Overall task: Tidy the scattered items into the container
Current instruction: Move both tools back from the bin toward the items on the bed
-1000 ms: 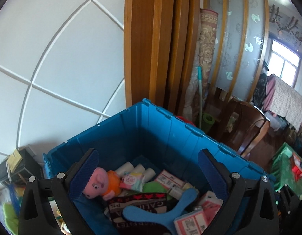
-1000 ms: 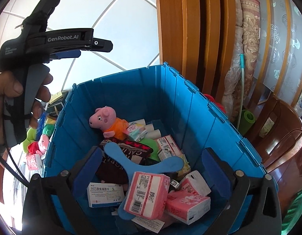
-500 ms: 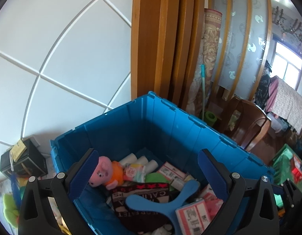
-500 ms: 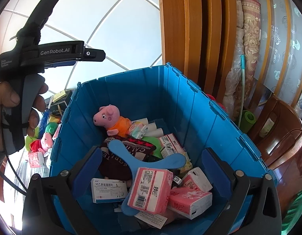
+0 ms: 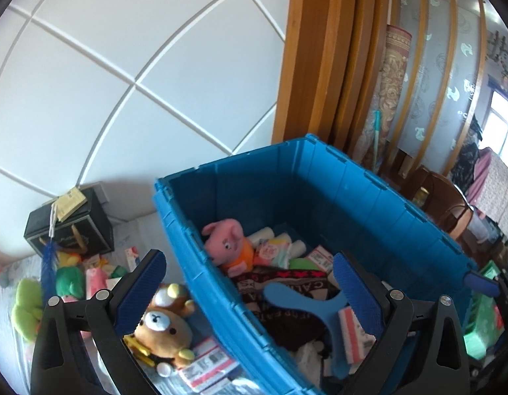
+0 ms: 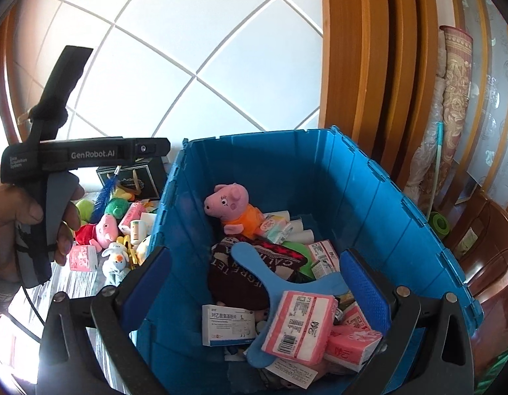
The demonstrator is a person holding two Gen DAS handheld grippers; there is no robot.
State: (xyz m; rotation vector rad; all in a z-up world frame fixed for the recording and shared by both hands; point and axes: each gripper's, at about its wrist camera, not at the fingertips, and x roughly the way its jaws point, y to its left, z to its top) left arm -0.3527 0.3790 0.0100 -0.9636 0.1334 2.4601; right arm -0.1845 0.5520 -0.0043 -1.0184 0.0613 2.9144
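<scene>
A blue plastic crate (image 5: 362,197) (image 6: 323,177) holds a pink pig plush (image 5: 227,242) (image 6: 232,205), a blue boomerang (image 6: 270,270) (image 5: 323,302), dark printed cloth, tissue packs (image 6: 300,324) and medicine boxes. My left gripper (image 5: 250,289) is open and empty, straddling the crate's left wall. Under its left finger, outside the crate, lies a brown bear plush (image 5: 165,324). My right gripper (image 6: 257,283) is open and empty above the crate's near end. In the right wrist view the left gripper's body (image 6: 86,154) is held by a hand (image 6: 23,220) left of the crate.
Left of the crate the surface is strewn with toys: green plushes (image 5: 68,281), a red-dressed pig plush (image 6: 102,230), a white bunny (image 6: 117,260), pink packs and boxes. A black box (image 5: 68,223) stands against the white tiled wall. Wooden door frames and chairs (image 5: 448,197) are at right.
The left gripper has swung left: its view now takes in the crate's left wall and the toys outside it. The right gripper has turned slightly left too. Both stay open.
</scene>
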